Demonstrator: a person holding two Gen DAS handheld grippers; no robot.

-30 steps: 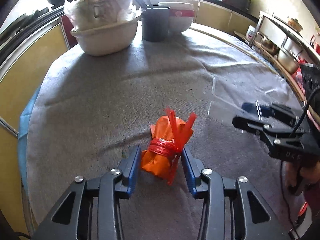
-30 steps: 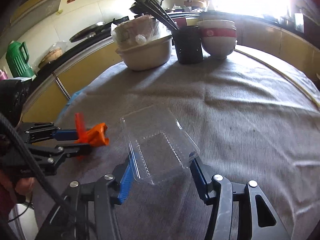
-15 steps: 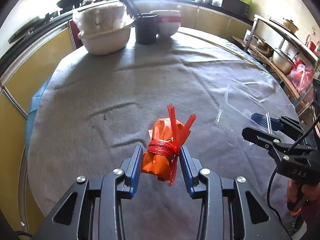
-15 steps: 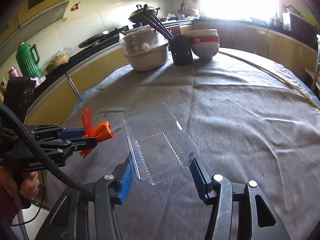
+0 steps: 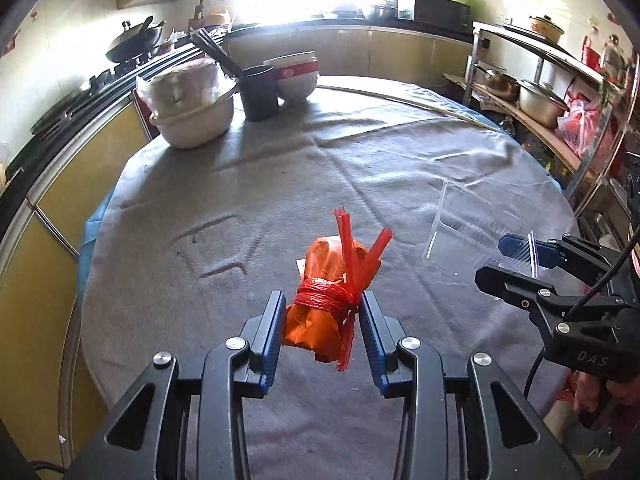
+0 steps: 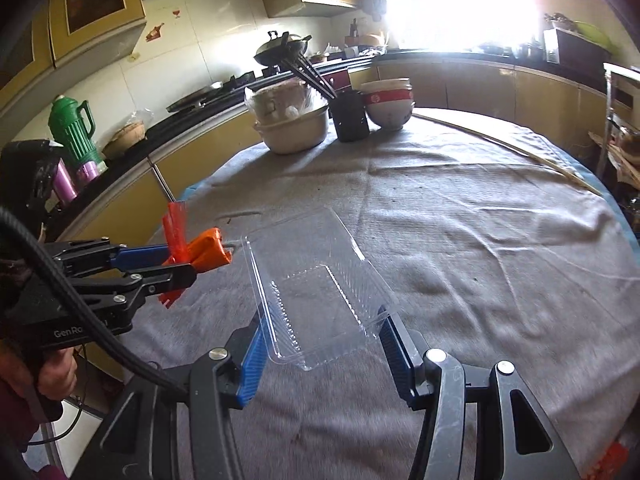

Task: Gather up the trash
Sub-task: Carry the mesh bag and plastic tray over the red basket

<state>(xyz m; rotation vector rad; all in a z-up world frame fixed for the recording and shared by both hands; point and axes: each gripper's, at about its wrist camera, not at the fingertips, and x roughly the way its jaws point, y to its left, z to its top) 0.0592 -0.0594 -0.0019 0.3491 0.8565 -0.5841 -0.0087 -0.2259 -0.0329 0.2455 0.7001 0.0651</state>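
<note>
while each tool grips trash, the clear tray (image 6: pixel 320 280) edges blur.

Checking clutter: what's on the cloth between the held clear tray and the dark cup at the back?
Nothing: bare grey tablecloth between clear tray and dark cup, seen in the right wrist view.

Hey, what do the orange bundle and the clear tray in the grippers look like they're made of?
Orange bundle: looks like thin glossy plastic film, crinkled and bound with red plastic twine. Clear tray: thin see-through moulded plastic, ribbed along its walls, cloth visible through it.
</note>
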